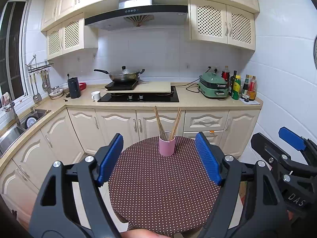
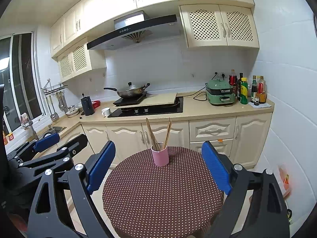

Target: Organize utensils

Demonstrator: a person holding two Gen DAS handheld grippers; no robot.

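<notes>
A pink cup point(image 1: 167, 145) stands upright near the far edge of a round table with a brown polka-dot cloth point(image 1: 162, 188). Several wooden chopsticks point(image 1: 175, 124) stand in it, fanned left and right. My left gripper point(image 1: 159, 154) is open and empty, held above the near half of the table, short of the cup. In the right wrist view the same cup point(image 2: 160, 155) holds the chopsticks point(image 2: 168, 131), and my right gripper point(image 2: 158, 164) is open and empty above the table point(image 2: 162, 198). Each gripper shows at the side of the other's view.
Cream kitchen cabinets point(image 1: 118, 125) and a counter point(image 1: 198, 103) run behind the table. On the counter are a hob point(image 1: 138, 97) with a wok point(image 1: 123, 75), a white mug point(image 1: 96, 95), a green cooker point(image 1: 214, 86) and bottles point(image 1: 243, 87). A sink point(image 1: 23, 123) is at the left.
</notes>
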